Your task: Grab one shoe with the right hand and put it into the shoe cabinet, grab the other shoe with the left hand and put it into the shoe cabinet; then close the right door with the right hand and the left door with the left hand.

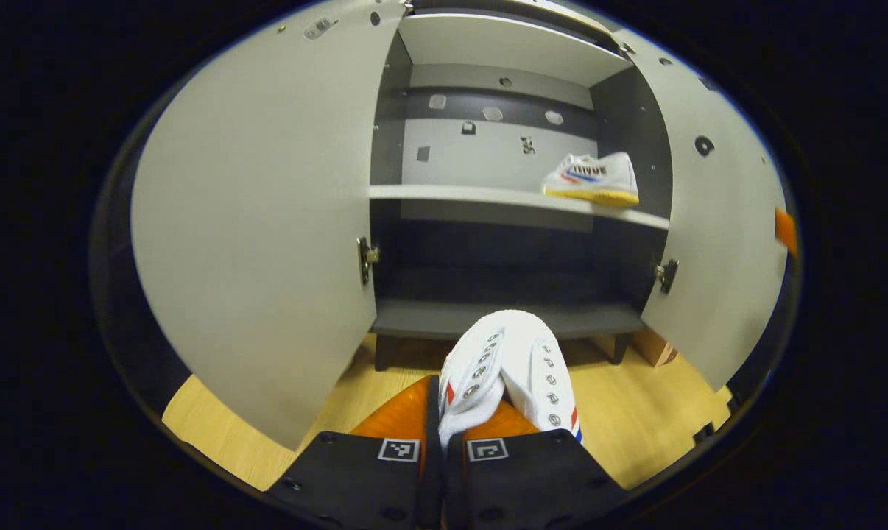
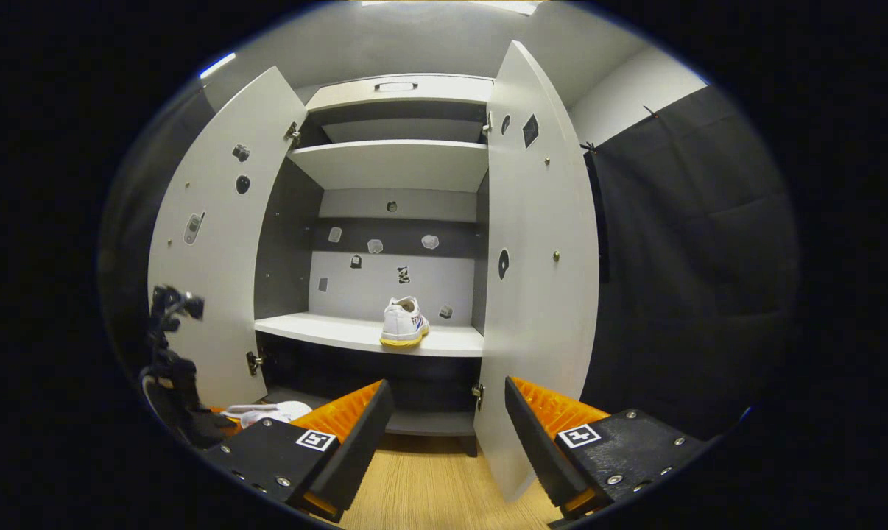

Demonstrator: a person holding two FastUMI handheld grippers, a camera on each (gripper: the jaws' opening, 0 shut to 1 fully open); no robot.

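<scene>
The shoe cabinet [image 1: 503,195] stands with both doors swung wide. A white shoe [image 1: 593,179] with a yellow sole rests on the right end of its middle shelf, also seen as the shelf shoe [image 2: 403,322] in the right gripper view. My left gripper [image 1: 442,434] is shut on the second white shoe [image 1: 510,368], toe pointing at the cabinet's bottom shelf, low above the floor. My right gripper [image 2: 448,390] hangs open and holds nothing, in front of the cabinet beside the right door [image 2: 536,280]. The left gripper [image 2: 175,397] with its shoe [image 2: 267,412] shows at far left there.
The left door [image 1: 260,221] and right door [image 1: 716,235] flank the opening. The bottom shelf [image 1: 444,320] is bare, as are the upper shelves [image 2: 392,165]. A wood floor [image 1: 635,412] lies below, with a cardboard box [image 1: 654,346] by the cabinet's right foot. Black cloth [image 2: 694,258] hangs at right.
</scene>
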